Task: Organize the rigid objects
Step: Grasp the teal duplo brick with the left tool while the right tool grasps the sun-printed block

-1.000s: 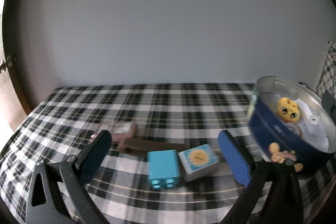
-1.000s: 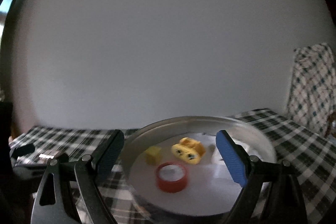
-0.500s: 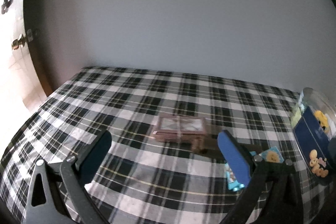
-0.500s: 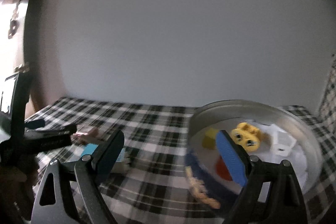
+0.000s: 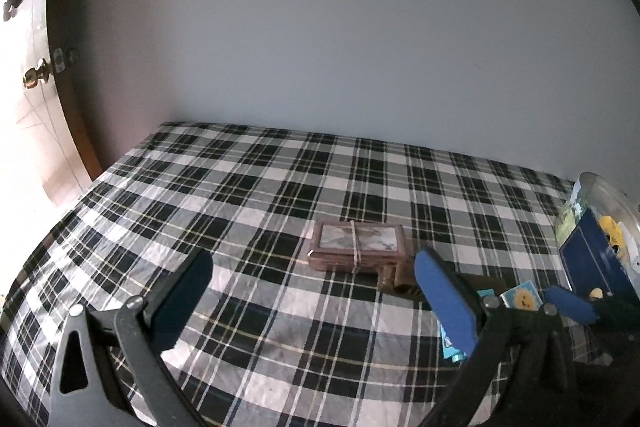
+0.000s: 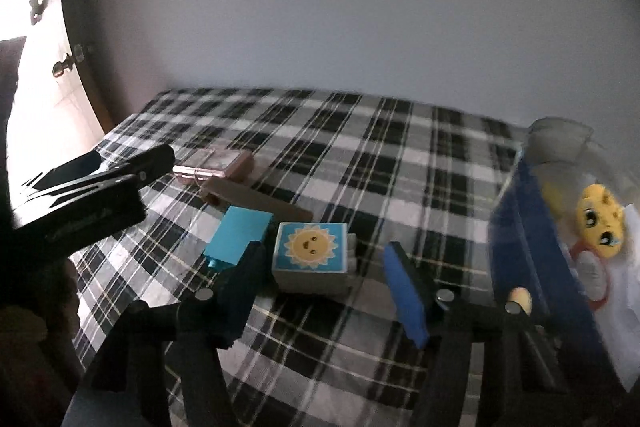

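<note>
Left wrist view: checked tablecloth [image 5: 248,187] meets grey wall [image 5: 340,27]; left gripper [image 5: 312,291] gapes empty.

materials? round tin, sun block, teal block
Tin: likely metal, with a bare silvery rim and inside wall and a glossy blue printed outside.
Sun block: probably moulded plastic, grey body with a smooth printed face.
Teal block: looks like plastic, uniform colour, satin sheen, crisp edges.
</note>
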`<act>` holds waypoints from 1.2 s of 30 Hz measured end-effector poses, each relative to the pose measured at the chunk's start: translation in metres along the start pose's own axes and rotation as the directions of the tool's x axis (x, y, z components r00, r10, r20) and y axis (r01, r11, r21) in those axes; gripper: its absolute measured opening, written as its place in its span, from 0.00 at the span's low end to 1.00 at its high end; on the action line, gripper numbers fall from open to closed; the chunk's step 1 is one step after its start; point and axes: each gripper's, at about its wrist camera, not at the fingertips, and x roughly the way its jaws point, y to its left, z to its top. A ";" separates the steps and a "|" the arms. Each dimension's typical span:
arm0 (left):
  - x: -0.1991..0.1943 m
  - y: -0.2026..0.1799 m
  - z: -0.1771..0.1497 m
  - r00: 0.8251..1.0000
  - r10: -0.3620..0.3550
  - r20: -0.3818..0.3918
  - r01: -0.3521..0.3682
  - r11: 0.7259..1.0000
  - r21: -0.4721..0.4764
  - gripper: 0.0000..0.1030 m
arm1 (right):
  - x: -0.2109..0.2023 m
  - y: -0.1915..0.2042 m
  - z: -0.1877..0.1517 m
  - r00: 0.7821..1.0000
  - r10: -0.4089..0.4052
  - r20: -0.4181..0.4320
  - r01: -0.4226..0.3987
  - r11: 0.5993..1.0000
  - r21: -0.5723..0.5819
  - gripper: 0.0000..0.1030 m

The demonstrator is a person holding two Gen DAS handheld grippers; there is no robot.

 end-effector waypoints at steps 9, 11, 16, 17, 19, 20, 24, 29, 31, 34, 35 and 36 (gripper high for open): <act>-0.001 -0.006 -0.002 0.998 -0.064 -0.020 0.064 0.998 0.010 0.99 | 0.015 -0.010 0.005 0.998 0.029 -0.050 -0.025 0.997 0.069 0.43; -0.003 -0.010 -0.003 0.995 -0.097 -0.019 0.098 0.995 0.010 0.99 | -0.002 -0.013 0.003 0.999 0.017 0.027 -0.019 0.997 0.076 0.43; -0.004 -0.036 -0.010 0.982 -0.185 -0.037 0.187 0.978 0.089 0.94 | -0.047 -0.013 -0.006 0.963 -0.130 0.235 0.127 0.991 0.031 0.43; -0.003 -0.042 -0.012 0.980 -0.194 -0.049 0.199 0.975 0.104 0.94 | -0.055 -0.013 -0.009 0.950 -0.160 0.270 0.161 0.987 0.019 0.43; 0.000 -0.057 -0.016 0.974 -0.212 -0.080 0.221 0.968 0.122 0.92 | -0.064 -0.016 -0.013 0.933 -0.193 0.305 0.198 0.980 0.013 0.43; 0.003 -0.065 -0.017 0.971 -0.218 -0.097 0.230 0.964 0.136 0.87 | -0.068 -0.018 -0.013 0.929 -0.200 0.312 0.207 0.978 0.011 0.43; 0.012 -0.089 -0.021 0.969 -0.192 -0.154 0.218 0.960 0.174 0.78 | -0.073 -0.027 -0.014 0.931 -0.196 0.309 0.201 0.979 0.017 0.44; 0.031 -0.092 -0.021 0.952 -0.179 -0.249 0.219 0.965 0.142 0.42 | -0.077 -0.034 -0.015 0.939 -0.172 0.297 0.170 0.985 0.030 0.44; 0.033 -0.091 -0.021 0.947 -0.187 -0.261 0.226 0.965 0.131 0.32 | -0.073 -0.030 -0.017 0.945 -0.157 0.286 0.155 0.987 0.029 0.44; 0.031 -0.094 -0.022 0.945 -0.191 -0.264 0.235 0.961 0.144 0.30 | -0.072 -0.028 -0.017 0.947 -0.151 0.282 0.151 0.988 0.021 0.44; 0.030 -0.094 -0.021 0.944 -0.200 -0.263 0.242 0.960 0.140 0.30 | -0.072 -0.028 -0.018 0.947 -0.149 0.284 0.150 0.989 0.021 0.44; 0.029 -0.093 -0.021 0.944 -0.207 -0.259 0.246 0.960 0.131 0.30 | -0.073 -0.028 -0.018 0.946 -0.147 0.287 0.147 0.989 0.023 0.44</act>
